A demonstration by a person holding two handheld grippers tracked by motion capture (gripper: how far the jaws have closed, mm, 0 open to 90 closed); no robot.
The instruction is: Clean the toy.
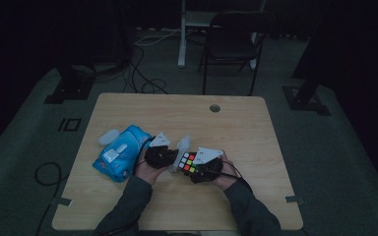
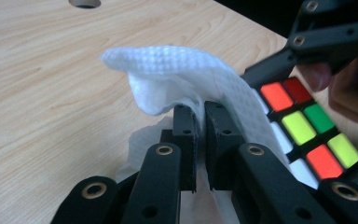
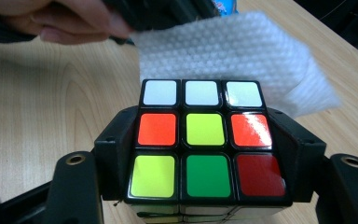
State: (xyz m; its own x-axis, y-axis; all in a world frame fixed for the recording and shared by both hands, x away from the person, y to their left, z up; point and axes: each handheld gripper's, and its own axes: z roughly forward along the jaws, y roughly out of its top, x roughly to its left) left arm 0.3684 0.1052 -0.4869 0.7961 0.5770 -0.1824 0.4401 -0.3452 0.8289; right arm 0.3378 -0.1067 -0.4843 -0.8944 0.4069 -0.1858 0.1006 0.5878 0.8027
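High view: dim. Both hands low at the middle of the worktop [image 1: 236, 123]. Left gripper [image 1: 170, 156] and right gripper [image 1: 197, 167] close together, puzzle cube [image 1: 188, 162] between them, white wipe [image 1: 183, 146] standing up at the cube's far-left side. Blue wipes pack [image 1: 120, 152] just left of the left hand, flap apparently open, though too dark to be sure. Chair [image 1: 234, 39] beyond the worktop, well apart.

Left gripper view: left gripper [image 2: 198, 140] with jaws drawn nearly together, pinching a fold of the wipe [image 2: 177, 74]. Rest of the sheet draped over the edge of the cube [image 2: 307, 130], touching it. Right gripper's dark links crossing above the cube.

Right gripper view: right gripper [image 3: 205, 154] with jaws at medium spread, clamped on opposite sides of the cube [image 3: 205, 140]; white, red, yellow and green stickers facing the camera. Wipe [image 3: 233, 56] lying against the far face, behind the white row. Cube held clear of the worktop surface, as far as can be told.

Step in hand, by judgement: wiping the cube, far side in contact, top face not yet covered.

Next move calls for: steady clamp on the right, dragging the pinched wipe across the faces without losing the fold, turning the cube to present a fresh face.
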